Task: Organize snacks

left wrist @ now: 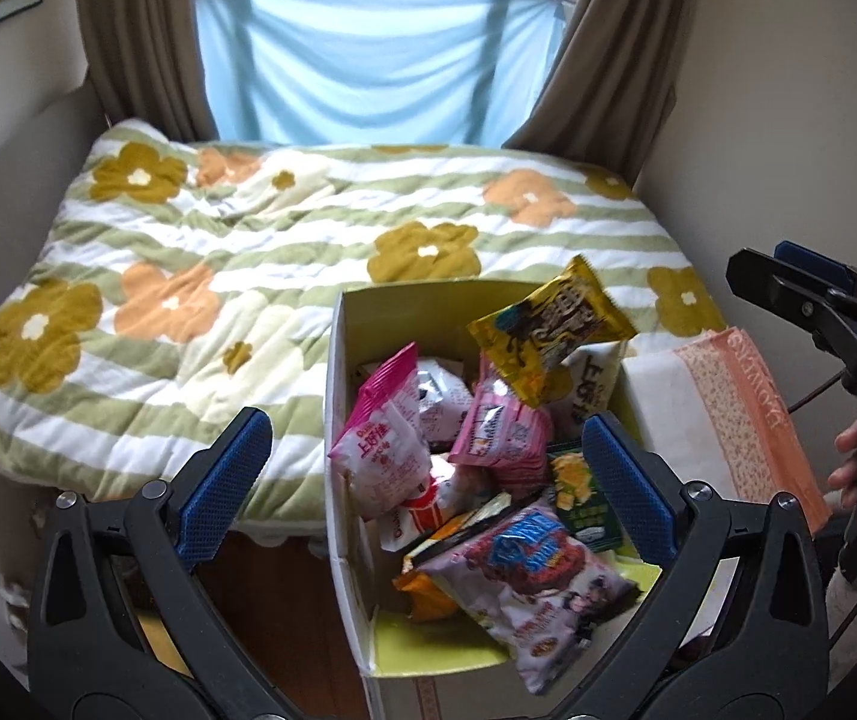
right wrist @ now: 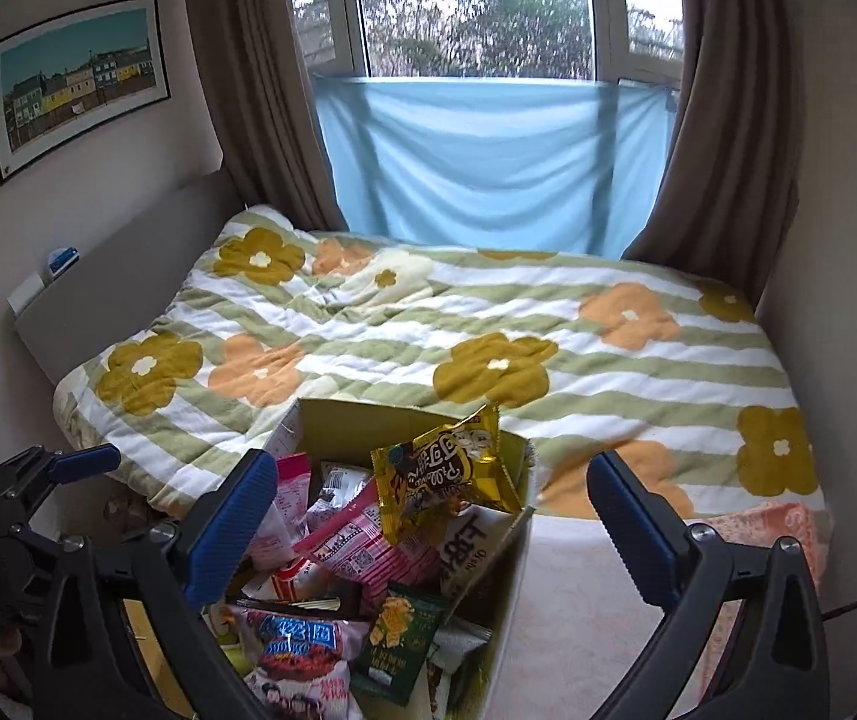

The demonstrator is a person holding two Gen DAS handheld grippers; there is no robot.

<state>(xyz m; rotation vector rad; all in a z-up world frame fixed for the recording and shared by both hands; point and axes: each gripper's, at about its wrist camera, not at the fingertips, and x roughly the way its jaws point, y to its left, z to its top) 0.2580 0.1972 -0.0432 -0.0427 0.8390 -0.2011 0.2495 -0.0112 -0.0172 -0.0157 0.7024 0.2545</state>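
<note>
Cardboard box [left wrist: 347,372] of snack packets at bed [left wrist: 200,276] foot edge. Left hand-held gripper [left wrist: 422,474] jaws spread, empty, above box. Right hand-held gripper [right wrist: 434,531] likewise spread, empty. Judged step: selecting packet. Next: descend onto gold packet [left wrist: 548,330] topmost.

free: quilt [left wrist: 200,252] | blocked: box [left wrist: 338,396] crammed with snack packets [left wrist: 512,438]
</note>
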